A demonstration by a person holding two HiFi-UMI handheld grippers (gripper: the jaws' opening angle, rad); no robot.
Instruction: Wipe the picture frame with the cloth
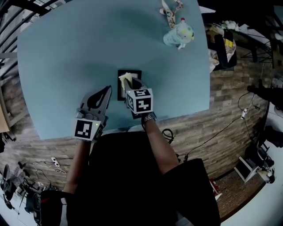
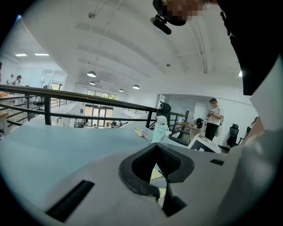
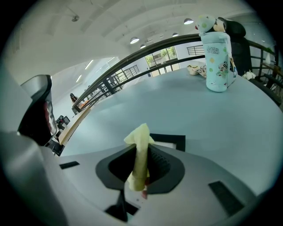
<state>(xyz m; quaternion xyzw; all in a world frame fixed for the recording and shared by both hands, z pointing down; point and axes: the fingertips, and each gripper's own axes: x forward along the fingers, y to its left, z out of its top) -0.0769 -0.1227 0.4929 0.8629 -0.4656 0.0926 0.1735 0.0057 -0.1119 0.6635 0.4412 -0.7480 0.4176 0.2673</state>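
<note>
A small black picture frame [image 1: 132,73] lies flat on the teal table [image 1: 66,53], just ahead of both grippers. My right gripper [image 1: 131,86] hovers over the frame's near part, shut on a pale yellow cloth [image 1: 125,78]. In the right gripper view the cloth [image 3: 140,154] stands up as a folded strip between the jaws, with the frame [image 3: 174,140] right behind it. My left gripper [image 1: 108,89] is shut with nothing in it, its tips a little left of the frame. The left gripper view shows those jaws [image 2: 164,185] meeting at the tips.
A light blue patterned bottle [image 1: 179,33] stands at the table's far right, also seen in the right gripper view [image 3: 216,62]. A patterned strap [image 1: 170,9] lies behind it. The table's near edge [image 1: 119,128] runs just under both grippers. A person [image 2: 214,117] stands far off.
</note>
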